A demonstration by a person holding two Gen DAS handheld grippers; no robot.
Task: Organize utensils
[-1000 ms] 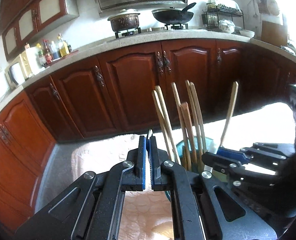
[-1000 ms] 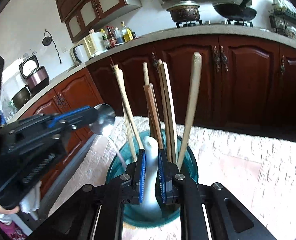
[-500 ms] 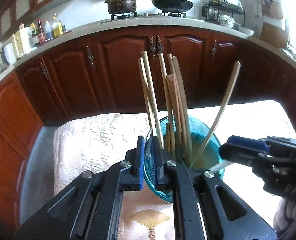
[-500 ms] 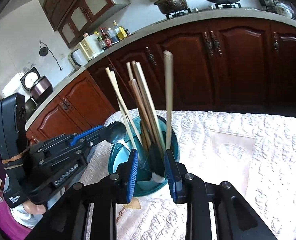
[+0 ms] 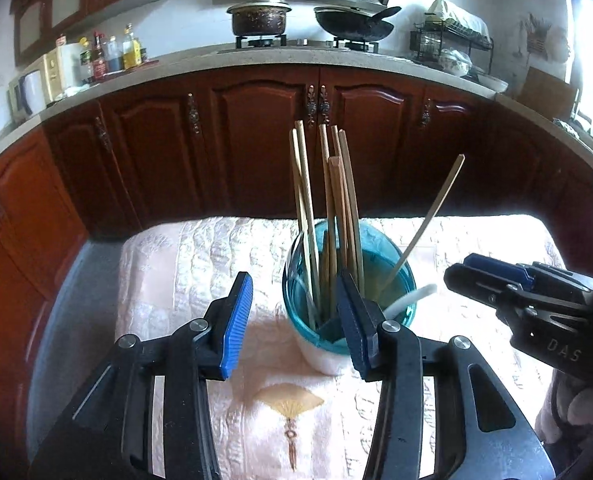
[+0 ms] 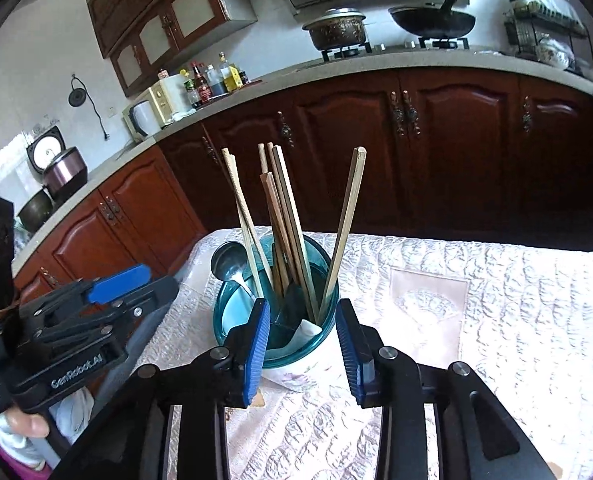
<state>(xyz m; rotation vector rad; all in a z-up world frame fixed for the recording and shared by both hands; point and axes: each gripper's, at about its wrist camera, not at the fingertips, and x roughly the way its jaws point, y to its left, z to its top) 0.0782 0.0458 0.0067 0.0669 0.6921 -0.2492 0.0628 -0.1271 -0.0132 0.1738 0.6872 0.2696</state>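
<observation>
A teal-rimmed utensil holder (image 5: pixel 406 276) (image 6: pixel 332 280) stands on the quilted tablecloth and holds several wooden chopsticks (image 5: pixel 328 184) (image 6: pixel 280 200). A metal spoon (image 6: pixel 225 260) leans in it, bowl up, at the left rim. A white ceramic spoon (image 5: pixel 414 298) (image 6: pixel 310 327) rests in it at the near side. My left gripper (image 5: pixel 294 324) (image 6: pixel 116 284) is just short of the holder, its jaws opening and empty. My right gripper (image 6: pixel 302 346) (image 5: pixel 496 280) is also just short of the holder, jaws opening, gripping nothing.
The pale tablecloth (image 5: pixel 200 256) (image 6: pixel 496 300) covers a small table in front of dark wooden kitchen cabinets (image 5: pixel 264 140). A pot and a wok sit on the stove behind; bottles and a kettle stand on the counter at left.
Both grippers have let go: the metal spoon left my left gripper and the white spoon my right, both now in the holder. Both pairs of jaws widened and drew back.
</observation>
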